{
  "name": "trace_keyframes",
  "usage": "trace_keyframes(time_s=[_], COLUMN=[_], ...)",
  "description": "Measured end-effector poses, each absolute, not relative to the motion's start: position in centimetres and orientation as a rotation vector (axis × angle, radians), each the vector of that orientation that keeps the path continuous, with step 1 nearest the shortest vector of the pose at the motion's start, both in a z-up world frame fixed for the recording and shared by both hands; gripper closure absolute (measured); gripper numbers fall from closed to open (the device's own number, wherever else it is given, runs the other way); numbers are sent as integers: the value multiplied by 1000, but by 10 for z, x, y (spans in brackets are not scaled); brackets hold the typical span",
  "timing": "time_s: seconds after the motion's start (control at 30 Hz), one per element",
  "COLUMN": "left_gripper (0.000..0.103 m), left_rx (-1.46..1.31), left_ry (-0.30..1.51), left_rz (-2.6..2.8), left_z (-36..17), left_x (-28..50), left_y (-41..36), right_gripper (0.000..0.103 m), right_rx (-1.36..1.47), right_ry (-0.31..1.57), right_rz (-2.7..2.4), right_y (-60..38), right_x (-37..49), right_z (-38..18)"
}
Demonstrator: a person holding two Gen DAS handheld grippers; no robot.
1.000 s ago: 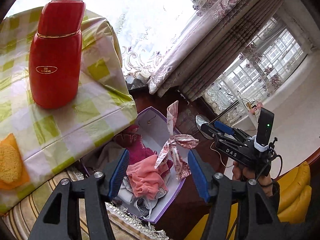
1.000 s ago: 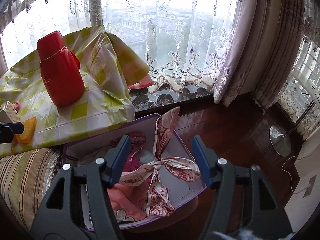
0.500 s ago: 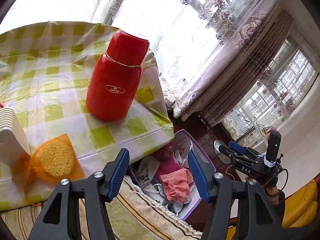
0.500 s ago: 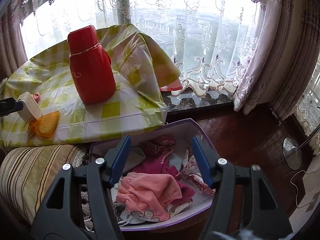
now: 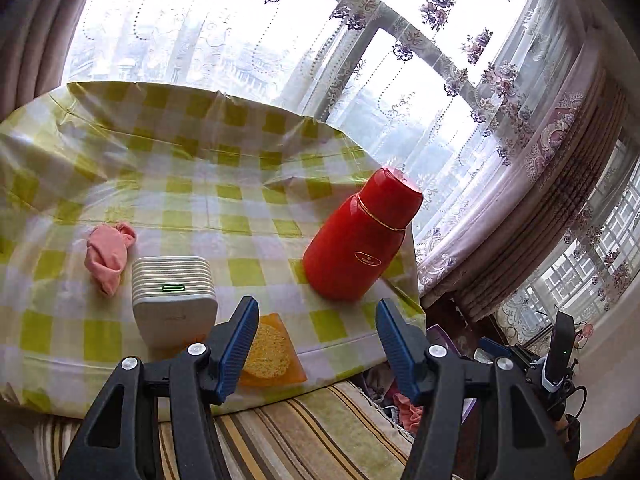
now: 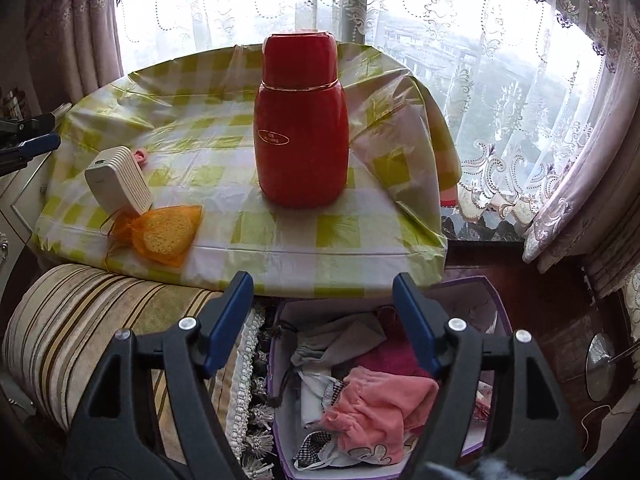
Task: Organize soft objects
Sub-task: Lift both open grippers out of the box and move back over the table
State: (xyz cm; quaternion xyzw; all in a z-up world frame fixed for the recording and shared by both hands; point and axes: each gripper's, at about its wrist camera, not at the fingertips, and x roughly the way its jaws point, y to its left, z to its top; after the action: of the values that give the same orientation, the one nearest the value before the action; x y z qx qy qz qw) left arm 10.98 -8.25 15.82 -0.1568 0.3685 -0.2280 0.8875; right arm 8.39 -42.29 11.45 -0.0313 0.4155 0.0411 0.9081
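Note:
A pink rolled cloth (image 5: 107,251) lies on the checked tablecloth (image 5: 192,204) at the left, behind a white ribbed box (image 5: 173,300). A loofah sponge in an orange mesh bag (image 5: 269,354) lies near the table's front edge, just beyond my open, empty left gripper (image 5: 318,344). My open, empty right gripper (image 6: 324,320) hovers over the purple box (image 6: 460,292) on the floor, which holds a pink garment (image 6: 380,408) and other soft cloths. The sponge bag (image 6: 164,232) and white box (image 6: 118,182) also show in the right wrist view.
A tall red thermos (image 5: 360,236) stands on the table's right side, also in the right wrist view (image 6: 300,128). A striped cushion (image 6: 100,320) sits in front of the table. Lace curtains (image 5: 480,120) hang behind. A lamp base (image 6: 600,360) stands on the dark floor.
The patterned scarf dropped into the purple box. The left gripper swung left and up from the box to face the table. The right gripper pulled back and rose, still open.

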Motion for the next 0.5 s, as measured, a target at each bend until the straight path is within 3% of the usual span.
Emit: trace_keyframes(time_s=[0.2,0.5], left_gripper=[41,37], left_rx=[-375,-420], left_ry=[767,782], left_rz=[-359,-214], left_z=[146,126], left_x=[119,132], left_y=[-34,23], right_gripper=[16,12], right_rx=[-131,-145], right_ry=[892,964], right_rz=[187,344], right_y=[-374,-304], right_x=[101,134], right_z=[101,67])
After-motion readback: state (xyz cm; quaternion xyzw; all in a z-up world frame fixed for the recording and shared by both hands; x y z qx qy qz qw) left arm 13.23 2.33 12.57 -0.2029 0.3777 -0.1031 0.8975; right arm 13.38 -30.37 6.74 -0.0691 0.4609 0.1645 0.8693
